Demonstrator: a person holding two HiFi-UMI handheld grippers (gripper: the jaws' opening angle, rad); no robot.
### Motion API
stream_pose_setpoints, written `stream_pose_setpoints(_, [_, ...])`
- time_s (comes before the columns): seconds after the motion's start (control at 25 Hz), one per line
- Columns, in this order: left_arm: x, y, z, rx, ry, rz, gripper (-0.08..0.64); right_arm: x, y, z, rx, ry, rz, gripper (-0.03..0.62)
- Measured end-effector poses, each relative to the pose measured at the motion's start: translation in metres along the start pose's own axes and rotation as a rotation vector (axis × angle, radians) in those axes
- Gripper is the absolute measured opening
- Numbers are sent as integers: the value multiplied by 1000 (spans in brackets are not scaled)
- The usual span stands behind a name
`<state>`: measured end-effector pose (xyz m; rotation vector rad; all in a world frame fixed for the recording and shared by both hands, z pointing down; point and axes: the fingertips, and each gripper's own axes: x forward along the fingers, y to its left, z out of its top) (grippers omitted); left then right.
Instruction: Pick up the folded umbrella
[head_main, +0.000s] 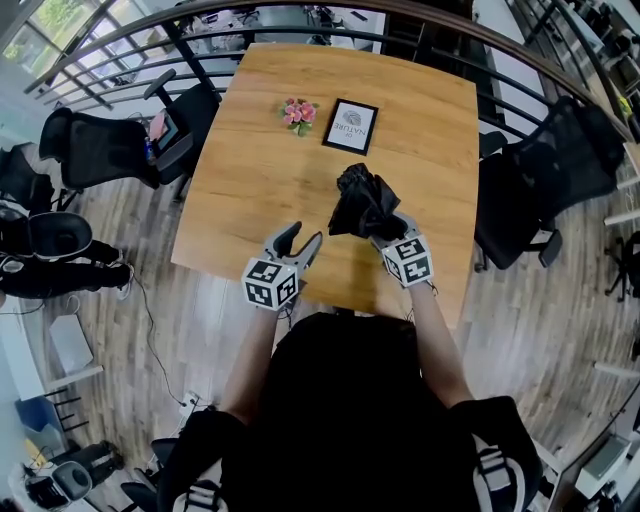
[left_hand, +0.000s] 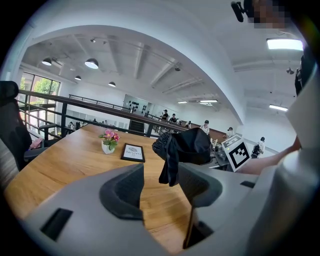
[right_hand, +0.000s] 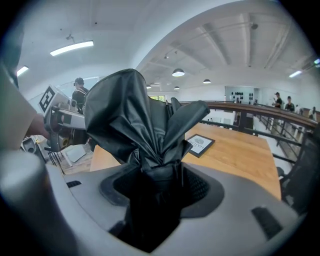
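Right gripper is being closed on the folded umbrella. The jaws are being pressed onto a bunched neck of black fabric, and the rest of the canopy is being left to fan out past the tips. In the right gripper view the whole gap is being filled by cloth. The grip is probably being taken on fabric wrapped over the shaft, but the shaft itself is hidden.

The umbrella is being held over the right half of the table, a little in from the near edge. It seems clear of the wood: in the left gripper view a loose flap is hanging free with tabletop behind it. The pick-up is therefore being judged as essentially done, or in its lift phase.

Left gripper is being held with jaws wide apart and nothing between them. It is low by the near edge, left of the umbrella and not touching it. It is likely being parked as a spare, out of the way yet pointed at the load in case support is needed.

Flower pot and framed card are being left side by side toward the far edge, well apart from the umbrella, so the lift path is not being obstructed.

Risk being noted: soft fabric may slide through the jaws if the squeeze is eased.
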<state>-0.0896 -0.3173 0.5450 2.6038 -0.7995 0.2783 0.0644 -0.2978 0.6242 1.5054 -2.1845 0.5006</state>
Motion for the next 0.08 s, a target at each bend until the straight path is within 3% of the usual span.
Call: stream_pose_setpoints(0.08, [1,0,0,1,0,-1,225,-2,-4,2,20,-16,-6,246])
